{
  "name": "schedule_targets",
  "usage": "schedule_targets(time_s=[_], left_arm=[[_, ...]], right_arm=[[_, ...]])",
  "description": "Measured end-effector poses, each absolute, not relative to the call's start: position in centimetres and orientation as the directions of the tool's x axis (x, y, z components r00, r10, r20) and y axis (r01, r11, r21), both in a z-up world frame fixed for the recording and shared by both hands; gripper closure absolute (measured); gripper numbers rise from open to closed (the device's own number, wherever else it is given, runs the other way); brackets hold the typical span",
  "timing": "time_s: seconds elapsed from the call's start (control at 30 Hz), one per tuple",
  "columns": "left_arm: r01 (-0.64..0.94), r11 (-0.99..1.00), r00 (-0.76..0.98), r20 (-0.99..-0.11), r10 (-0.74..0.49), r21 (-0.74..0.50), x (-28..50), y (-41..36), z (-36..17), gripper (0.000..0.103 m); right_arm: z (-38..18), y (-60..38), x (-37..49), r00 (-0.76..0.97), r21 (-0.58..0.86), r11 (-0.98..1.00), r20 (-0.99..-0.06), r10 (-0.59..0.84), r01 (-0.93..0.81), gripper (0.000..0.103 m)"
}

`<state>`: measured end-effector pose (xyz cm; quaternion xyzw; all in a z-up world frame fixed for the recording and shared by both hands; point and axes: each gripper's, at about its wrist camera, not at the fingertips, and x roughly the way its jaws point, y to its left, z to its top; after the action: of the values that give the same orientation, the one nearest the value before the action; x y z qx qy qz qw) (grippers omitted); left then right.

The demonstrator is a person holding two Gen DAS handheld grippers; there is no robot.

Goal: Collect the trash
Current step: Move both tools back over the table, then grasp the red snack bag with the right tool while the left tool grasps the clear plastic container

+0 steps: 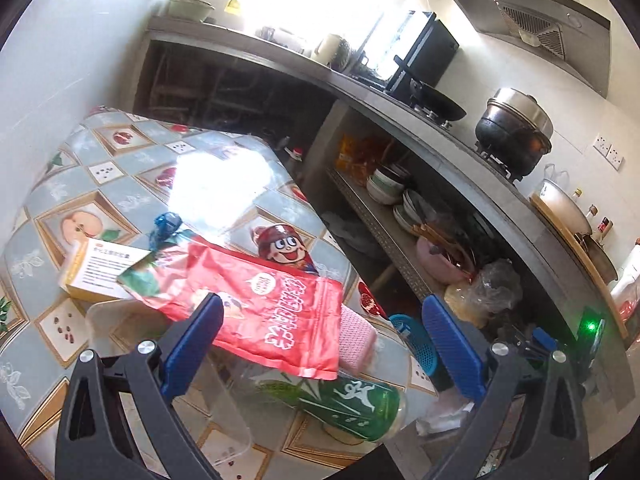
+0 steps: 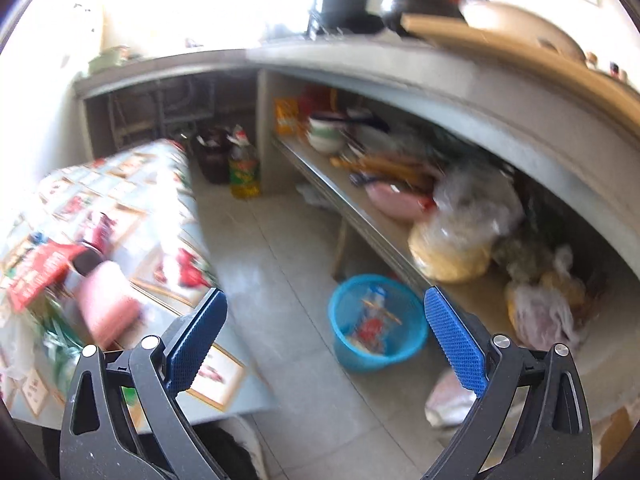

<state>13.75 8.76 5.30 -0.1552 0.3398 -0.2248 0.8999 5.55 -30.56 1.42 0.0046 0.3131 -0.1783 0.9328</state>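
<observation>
Trash lies on the patterned table [image 1: 84, 184]: a red snack bag [image 1: 260, 304], a green plastic bottle [image 1: 340, 404] on its side below it, a pink pack [image 1: 356, 338], a yellow-and-white carton [image 1: 100, 270], a blue wrapper [image 1: 166, 226] and a clear plastic tub [image 1: 160, 344]. My left gripper [image 1: 320, 332] hangs open just above the red bag and bottle, touching nothing. In the blurred right wrist view, my right gripper [image 2: 324, 326] is open and empty over the floor, near a blue basket [image 2: 376, 324] with trash inside. The red bag [image 2: 36, 276] and pink pack [image 2: 106, 308] show at its left.
A concrete counter [image 1: 400, 104] carries a wok [image 1: 440, 106], a lidded pot [image 1: 516, 128] and a basin [image 1: 568, 208]. The shelf [image 2: 360, 216] beneath holds bowls, bags and a pink dish [image 2: 396, 200]. An oil bottle [image 2: 244, 168] stands on the tiled floor [image 2: 280, 280] between table and shelf.
</observation>
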Motion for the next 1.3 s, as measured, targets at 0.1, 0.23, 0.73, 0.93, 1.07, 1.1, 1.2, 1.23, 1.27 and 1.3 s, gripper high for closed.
schedule_targets(time_s=[0.1,0.23,0.73,0.93,1.07,1.1,1.2,1.23,1.27,1.3], left_arm=[[0.281,0.861,0.695,-0.528,-0.488,-0.425,12.6,10.6,5.3,0.006],[0.264,0.882,0.733,-0.514,-0.446,-0.389,11.1,13.3,5.0,0.006],[0.221,0.91,0.721,-0.57,-0.395,-0.351,11.7,15.1,1.2,0.006],[0.21,0.93,0.745,-0.566,-0.352,-0.302,11.6,15.5,0.9,0.006],[0.197,0.94,0.744,-0.582,-0.328,-0.277,11.4,16.0,0.3,0.006],[0.196,0.942,0.743,-0.586,-0.324,-0.273,11.3,16.1,0.1,0.006],[0.187,0.945,0.736,-0.599,-0.316,-0.268,11.3,16.5,-0.5,0.006],[0.185,0.945,0.732,-0.604,-0.315,-0.269,11.3,16.6,-0.7,0.006],[0.183,0.945,0.729,-0.608,-0.315,-0.269,11.4,16.7,-0.9,0.006],[0.18,0.946,0.727,-0.612,-0.312,-0.269,11.4,16.8,-1.1,0.006]], right_arm=[[2.1,-29.2,6.2,0.799,-0.03,0.97,-0.561,-0.217,0.243,0.008],[2.3,-27.5,7.1,0.844,0.088,0.99,-0.533,-0.05,0.114,0.008],[0.5,-20.1,12.0,0.672,0.5,0.851,-0.576,0.466,-0.162,0.021],[-1.6,-16.5,16.7,0.474,0.695,0.705,-0.577,0.665,-0.143,0.038],[-3.8,-15.5,19.3,0.379,0.736,0.675,-0.611,0.694,-0.051,0.044],[-4.5,-15.3,19.9,0.352,0.747,0.664,-0.615,0.705,-0.026,0.045],[-5.8,-14.7,21.1,0.307,0.776,0.63,-0.605,0.735,0.021,0.048],[-6.2,-14.4,21.4,0.297,0.78,0.625,-0.605,0.739,0.034,0.051],[-6.4,-14.2,21.7,0.291,0.785,0.619,-0.602,0.744,0.041,0.053],[-6.6,-14.0,22.0,0.286,0.789,0.612,-0.598,0.749,0.048,0.054]])
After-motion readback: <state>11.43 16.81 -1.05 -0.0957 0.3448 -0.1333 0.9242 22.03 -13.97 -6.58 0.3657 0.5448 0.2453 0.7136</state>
